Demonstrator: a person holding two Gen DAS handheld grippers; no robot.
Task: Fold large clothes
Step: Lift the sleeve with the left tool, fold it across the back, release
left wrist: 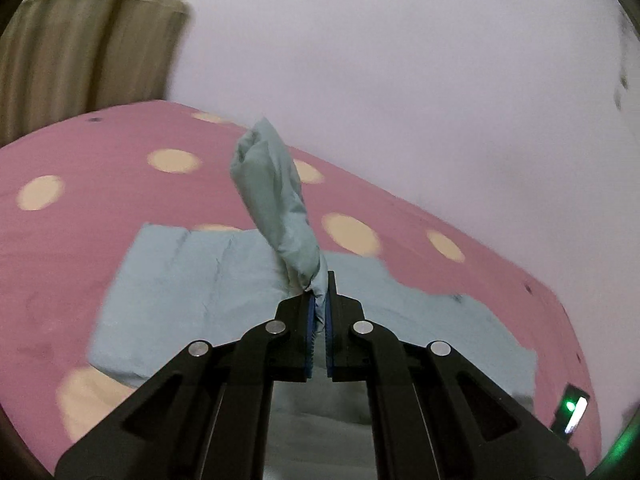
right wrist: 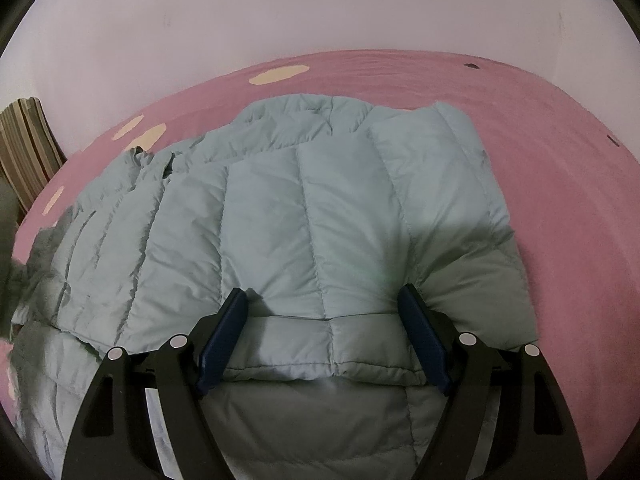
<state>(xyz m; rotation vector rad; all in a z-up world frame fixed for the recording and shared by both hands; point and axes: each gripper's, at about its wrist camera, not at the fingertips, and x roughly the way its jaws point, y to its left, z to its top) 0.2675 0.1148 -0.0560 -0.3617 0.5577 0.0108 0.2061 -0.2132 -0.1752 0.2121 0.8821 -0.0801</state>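
While the pale blue quilted puffer jacket (right wrist: pixel 304 216) lay on the pink spotted bed (right wrist: pixel 560 152), the left hand-held gripper (left wrist: pixel 319 312) pinched its raised sleeve (left wrist: pixel 276 200). The right hand-held gripper (right wrist: pixel 324 320) stood wide over the jacket's folded edge.

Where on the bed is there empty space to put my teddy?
Bare pink bedsheet lies right of the blue puffer jacket, and a strip runs behind it along the wall. The middle is crowded: the jacket covers it, the left hand-held gripper lifts a pinched part, the right hand-held gripper hovers open above.
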